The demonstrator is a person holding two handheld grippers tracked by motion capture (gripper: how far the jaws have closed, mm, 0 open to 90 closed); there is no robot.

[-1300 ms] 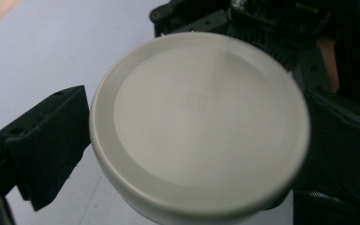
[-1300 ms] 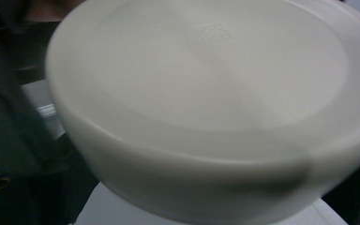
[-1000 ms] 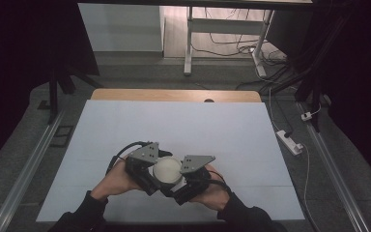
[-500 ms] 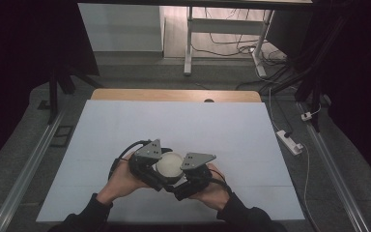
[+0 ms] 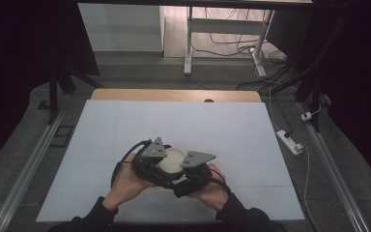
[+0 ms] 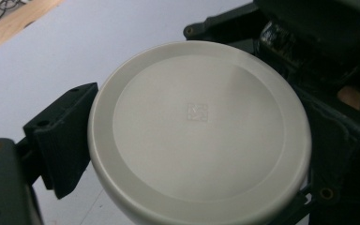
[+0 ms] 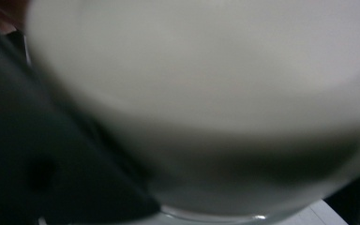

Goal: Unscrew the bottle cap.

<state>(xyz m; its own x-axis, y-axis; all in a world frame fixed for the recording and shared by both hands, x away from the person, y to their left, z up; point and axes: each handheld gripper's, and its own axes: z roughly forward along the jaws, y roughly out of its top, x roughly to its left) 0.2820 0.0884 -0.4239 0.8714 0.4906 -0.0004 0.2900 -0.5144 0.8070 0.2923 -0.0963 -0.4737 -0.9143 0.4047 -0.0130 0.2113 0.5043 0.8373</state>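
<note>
The bench (image 5: 125, 125) lies bare under its white sheet around the work; a power strip (image 5: 290, 141) sits on the floor off to the right. Near the front edge, both hands meet — left tongs (image 5: 160, 163) and right tongs (image 5: 186, 169) angled inward, each clamped on the lid (image 5: 171, 161) of a white jar between them, just above the sheet.

We find no word, number or brand that we can read. The one sign is a small square embossed mark at the middle of the white round lid (image 6: 199, 133) in the left gripper view (its pattern is too faint to make out as letters). In the right gripper view the lid is blurred, and we see no mark there.
</note>
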